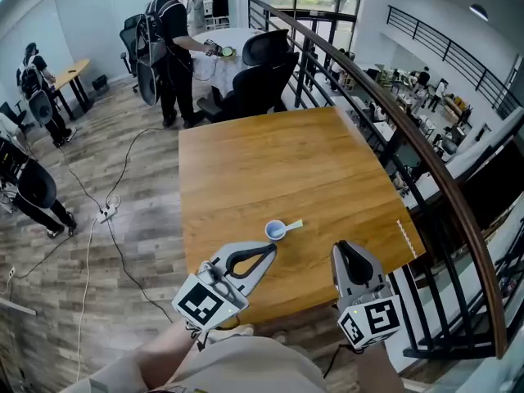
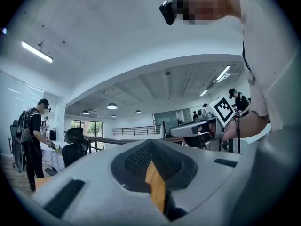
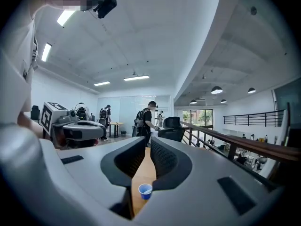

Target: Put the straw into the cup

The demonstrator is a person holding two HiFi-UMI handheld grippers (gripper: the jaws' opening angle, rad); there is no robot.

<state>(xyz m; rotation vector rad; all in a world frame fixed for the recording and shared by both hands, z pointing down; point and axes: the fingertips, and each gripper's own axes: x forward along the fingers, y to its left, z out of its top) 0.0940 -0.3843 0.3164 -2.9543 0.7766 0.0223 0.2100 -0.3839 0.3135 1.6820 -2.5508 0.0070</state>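
Well clear of every table edge, the cup holds the straw.

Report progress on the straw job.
Done, apparently: the yellow straw leans out of the blue cup on the table. In hand: nothing; left gripper shut, right gripper slightly apart, both empty. Remaining: nothing visible.

Surface: orange-brown wood grain. Cup: blue outside, white inside. Straw: pale yellow-green. Left gripper and right gripper: light grey shells, black ribbed pads, 1 cube each with black-and-white square markers. Floor: grey-brown planks. Railing: brown top rail, black bars. Office chairs: black. Standing person: black top, black trousers. Wearer's shirt: beige.
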